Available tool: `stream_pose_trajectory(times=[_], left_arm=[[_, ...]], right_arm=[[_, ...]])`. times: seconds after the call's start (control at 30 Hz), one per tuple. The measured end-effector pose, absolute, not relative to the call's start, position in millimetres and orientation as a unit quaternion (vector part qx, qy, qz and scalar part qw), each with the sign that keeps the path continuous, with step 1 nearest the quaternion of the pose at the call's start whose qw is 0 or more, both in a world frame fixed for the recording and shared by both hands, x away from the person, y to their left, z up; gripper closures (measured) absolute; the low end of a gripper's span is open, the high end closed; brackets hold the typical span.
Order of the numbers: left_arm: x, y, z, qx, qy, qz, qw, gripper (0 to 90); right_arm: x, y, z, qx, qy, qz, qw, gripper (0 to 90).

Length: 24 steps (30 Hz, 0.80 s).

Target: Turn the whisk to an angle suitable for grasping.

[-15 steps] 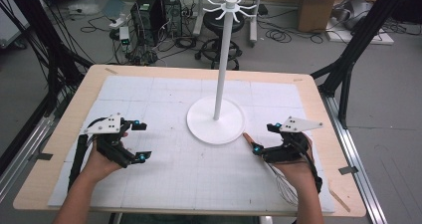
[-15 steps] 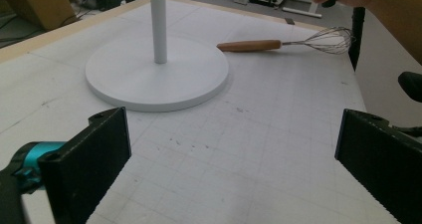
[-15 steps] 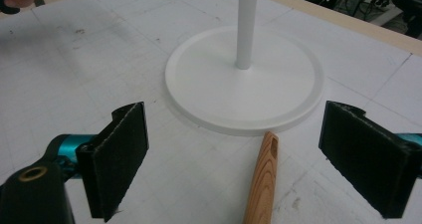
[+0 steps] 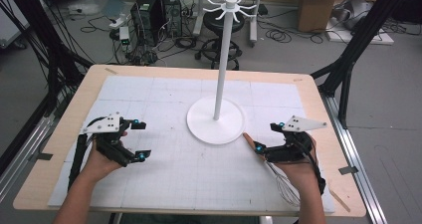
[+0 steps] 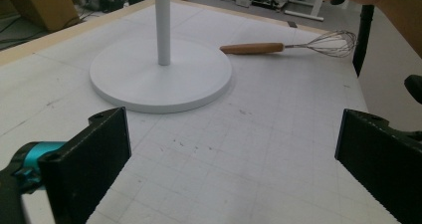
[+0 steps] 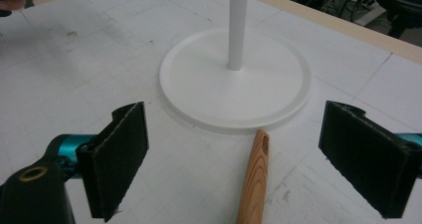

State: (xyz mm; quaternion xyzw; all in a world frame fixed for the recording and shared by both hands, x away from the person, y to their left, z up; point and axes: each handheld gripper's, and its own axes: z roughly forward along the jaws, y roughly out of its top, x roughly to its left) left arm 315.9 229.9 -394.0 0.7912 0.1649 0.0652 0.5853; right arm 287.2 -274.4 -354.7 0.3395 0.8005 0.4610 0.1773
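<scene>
Whisk (image 5: 291, 45): wooden handle, wire head, lying flat.

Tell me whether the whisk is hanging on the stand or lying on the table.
Lying flat on the table: the whisk rests beside the stand's base.

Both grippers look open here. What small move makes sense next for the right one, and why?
Probably lower the right gripper and shut it on the whisk's wooden handle. That handle lies flat on the table between its open jaws, its tip beside the stand's base. The left gripper is open too, but farther from the whisk.
</scene>
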Motion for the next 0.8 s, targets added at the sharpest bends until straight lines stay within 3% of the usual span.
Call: stream_pose_trajectory(times=[0.4, 0.8], left_arm=[[315, 228, -393, 0.792, 0.162, 0.068, 0.584, 1.6], [316, 224, -396, 0.800, 0.163, 0.068, 0.573, 1.6]], right_arm=[[305, -272, -354, 0.362, 0.830, 0.389, 0.169, 15.3], [319, -270, -383, 0.394, 0.862, 0.290, 0.131, 20.5]])
